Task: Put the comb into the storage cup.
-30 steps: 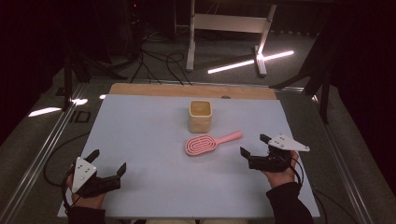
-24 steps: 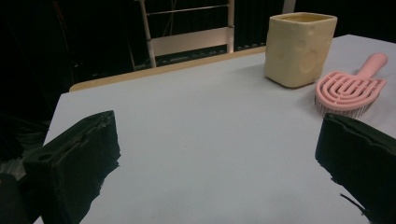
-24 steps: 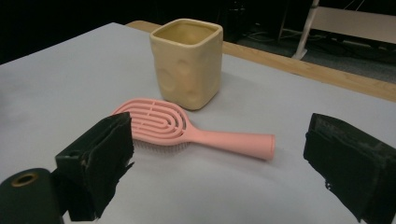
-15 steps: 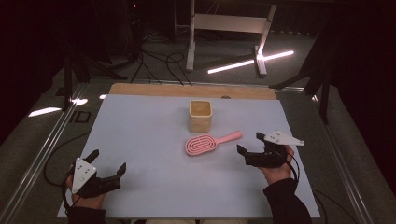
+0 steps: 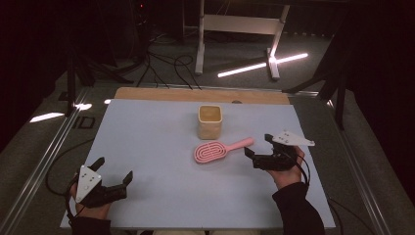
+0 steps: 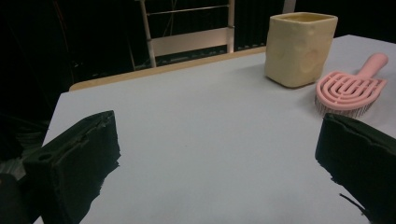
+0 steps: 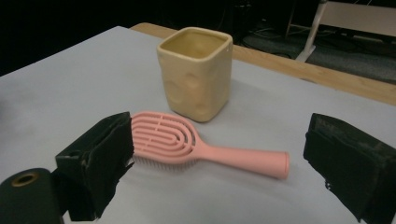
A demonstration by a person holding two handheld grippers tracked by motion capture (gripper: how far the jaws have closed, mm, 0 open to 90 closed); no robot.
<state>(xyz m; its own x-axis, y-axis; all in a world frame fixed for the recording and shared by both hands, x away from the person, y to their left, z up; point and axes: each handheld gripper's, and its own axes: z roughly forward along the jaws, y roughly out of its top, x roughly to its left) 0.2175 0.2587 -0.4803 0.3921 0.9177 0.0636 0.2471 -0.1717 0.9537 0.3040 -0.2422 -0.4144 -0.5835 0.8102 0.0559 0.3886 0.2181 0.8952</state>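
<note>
**Brush not yet picked up: your right gripper is lined up on the handle**

From the high view, your right gripper (image 5: 258, 152) sits just beside the handle end of the pink hairbrush (image 5: 219, 150), its jaws spread and holding nothing. The brush lies flat on the pale table (image 5: 156, 132), bristles down, a little in front of the yellow square cup (image 5: 210, 122) and apart from it. Your left gripper (image 5: 113, 175) rests near the table's front left corner, well away from both things, also spread and empty.

In the left gripper view, the two black jaws stand wide with bare table between them; the cup (image 6: 300, 48) and the brush (image 6: 351, 89) lie far off at the upper right.

In the right gripper view, the brush (image 7: 196, 149) lies between the wide jaws but ahead of them, untouched, handle running toward the right-hand jaw, head toward the left one. The cup (image 7: 196, 72) stands upright and empty just behind the brush head.

So, by my reading, nothing is done yet beyond the approach. You have the grasp on the handle, the lift and, likely, the drop into the cup all left to do.
</note>
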